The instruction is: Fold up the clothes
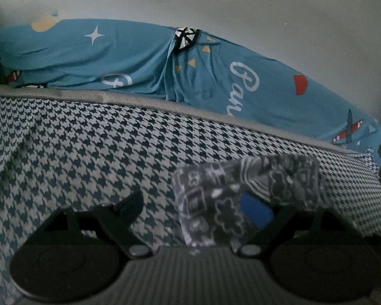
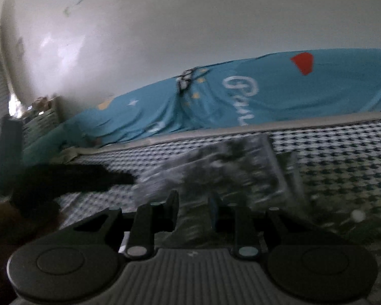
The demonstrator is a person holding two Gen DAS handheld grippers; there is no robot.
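a blue printed sheet [image 1: 139,58] with stars, a red shape and white script lies bunched along the pale wall [image 1: 241,5] at the far side of the bed, just beyond the grey piped edge of the checked cover [image 1: 89,139] (a black-and-white houndstooth weave). in the right wrist view a dark shape [image 2: 63,180], too blurred to name, sits at the left over the cover, and a shelf of clutter [image 2: 40,111] stands in the corner.

the garment [image 1: 241,190] is grey with a white line-drawn print and a bright blue patch, already folded into a small block. it lies on the checked cover, close in front of both tools.

the left gripper [image 1: 205,203] stands wide apart, its right finger against the garment's edge and its left finger clear over the bare cover, so nothing is pinched. the right gripper [image 2: 194,203] is narrow and the garment [image 2: 216,167] sits between its fingers; whether they press on it i cannot tell through the blur.
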